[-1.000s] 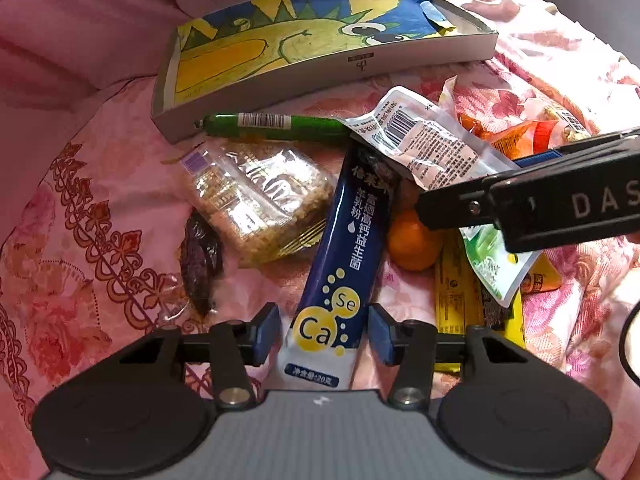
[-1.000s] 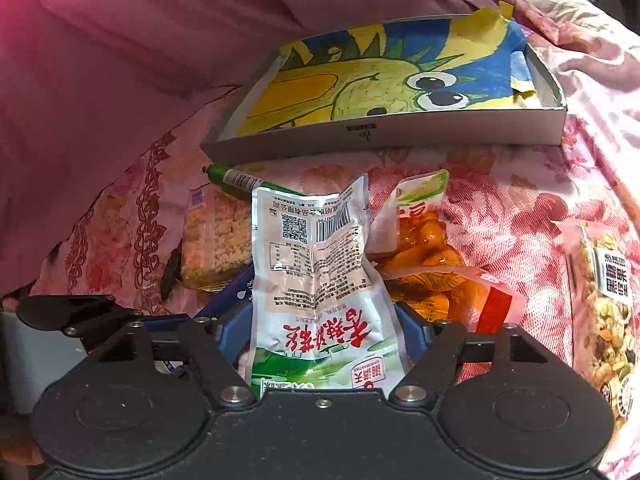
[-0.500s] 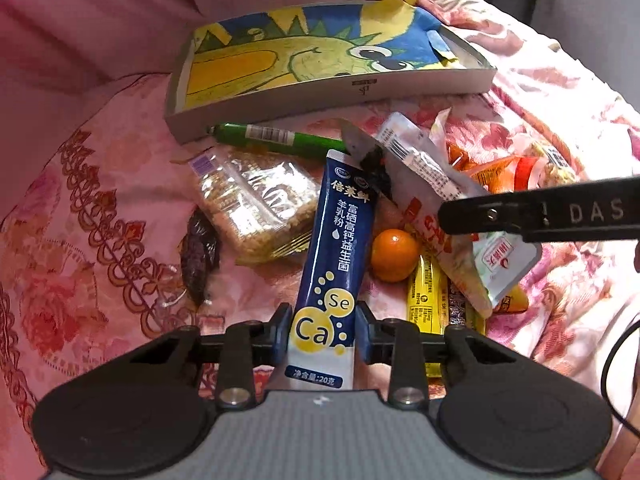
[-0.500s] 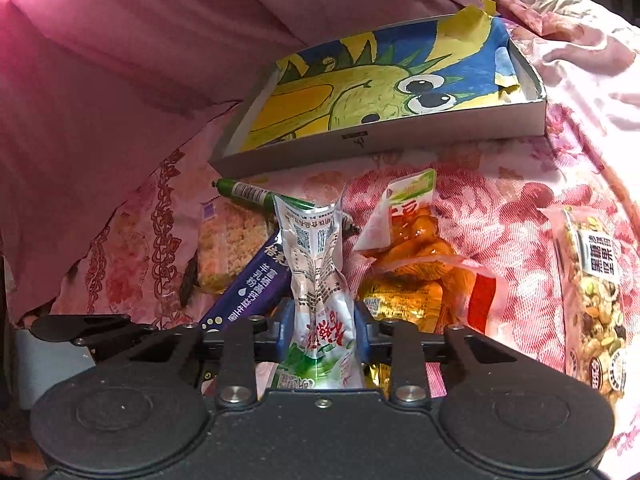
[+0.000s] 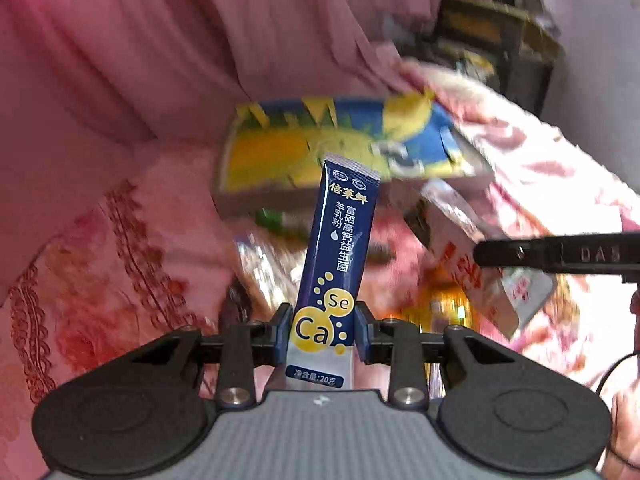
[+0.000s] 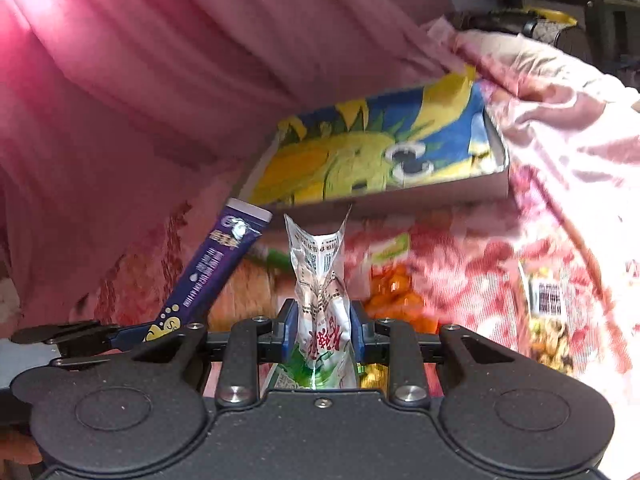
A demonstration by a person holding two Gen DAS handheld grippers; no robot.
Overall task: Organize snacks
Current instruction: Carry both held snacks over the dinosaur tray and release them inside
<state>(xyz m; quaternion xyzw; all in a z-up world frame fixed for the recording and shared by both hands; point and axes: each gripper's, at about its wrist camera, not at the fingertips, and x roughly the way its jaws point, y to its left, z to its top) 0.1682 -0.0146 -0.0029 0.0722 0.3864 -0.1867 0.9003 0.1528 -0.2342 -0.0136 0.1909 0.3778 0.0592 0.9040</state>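
My left gripper [image 5: 322,334] is shut on a dark blue stick packet [image 5: 342,252] marked "Se Ca" and holds it upright above the bed. My right gripper [image 6: 322,334] is shut on a white and green snack pouch [image 6: 320,280], also lifted. The blue packet [image 6: 218,266] and the left gripper show at the left of the right wrist view. The pouch [image 5: 472,260] and the right gripper show at the right of the left wrist view. A shallow grey box [image 5: 352,192] with a blue and yellow cartoon lining lies beyond both; it also shows in the right wrist view [image 6: 448,190].
Several snacks lie on the pink floral bedspread [image 6: 460,248]: an orange snack bag [image 6: 396,296], a nut mix bag [image 6: 548,312], a green stick [image 5: 276,218] and a clear cracker pack [image 5: 260,268]. A pink quilt [image 5: 120,80] rises behind the box.
Both grippers have lifted their packets off the bed and risen, so the box now sits lower and farther in view. The scene is motion blurred.
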